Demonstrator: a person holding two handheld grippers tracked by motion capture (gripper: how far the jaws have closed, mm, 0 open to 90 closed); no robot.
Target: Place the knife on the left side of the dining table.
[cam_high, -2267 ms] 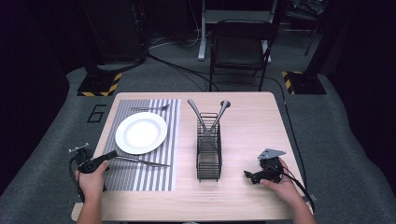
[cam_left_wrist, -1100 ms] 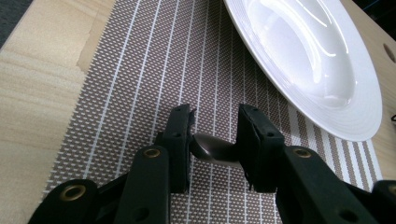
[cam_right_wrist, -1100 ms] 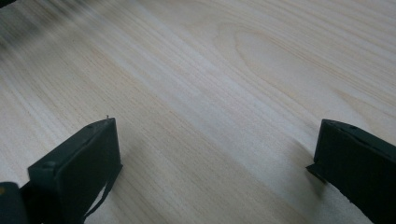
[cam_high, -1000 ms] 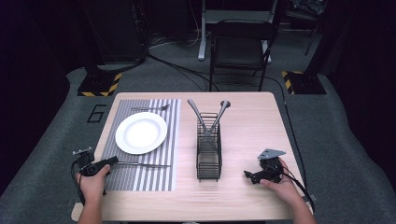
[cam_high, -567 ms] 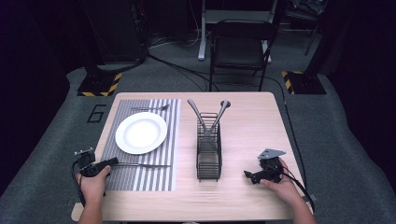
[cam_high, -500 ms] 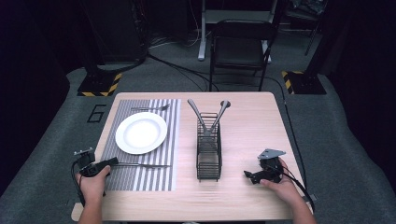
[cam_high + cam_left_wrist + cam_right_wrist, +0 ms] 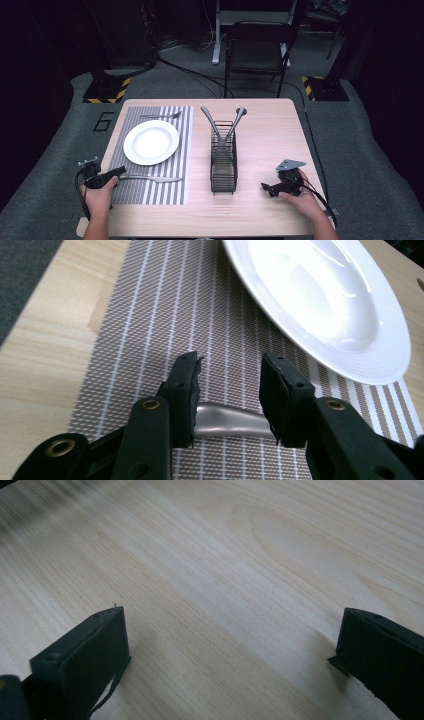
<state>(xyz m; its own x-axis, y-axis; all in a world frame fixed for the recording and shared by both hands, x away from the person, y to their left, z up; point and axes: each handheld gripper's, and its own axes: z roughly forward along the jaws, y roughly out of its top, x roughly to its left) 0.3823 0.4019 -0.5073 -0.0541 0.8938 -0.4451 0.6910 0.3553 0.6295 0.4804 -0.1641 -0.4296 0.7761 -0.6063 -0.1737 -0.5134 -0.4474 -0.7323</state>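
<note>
Your left tongs (image 7: 227, 390) straddle the knife handle (image 7: 227, 422) on the striped mat (image 7: 150, 330) below the plate (image 7: 320, 295), parted, gripping nothing (looks just placed) — right tongs (image 7: 230, 655) gape wide, empty, over bare surface (image 7: 225, 555).

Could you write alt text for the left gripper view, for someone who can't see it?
The left gripper has its two black jaws open, one on each side of the handle of a silver metal knife lying on a grey striped woven placemat. A round white ceramic plate rests on the placemat just beyond, on a light wooden table.
</note>
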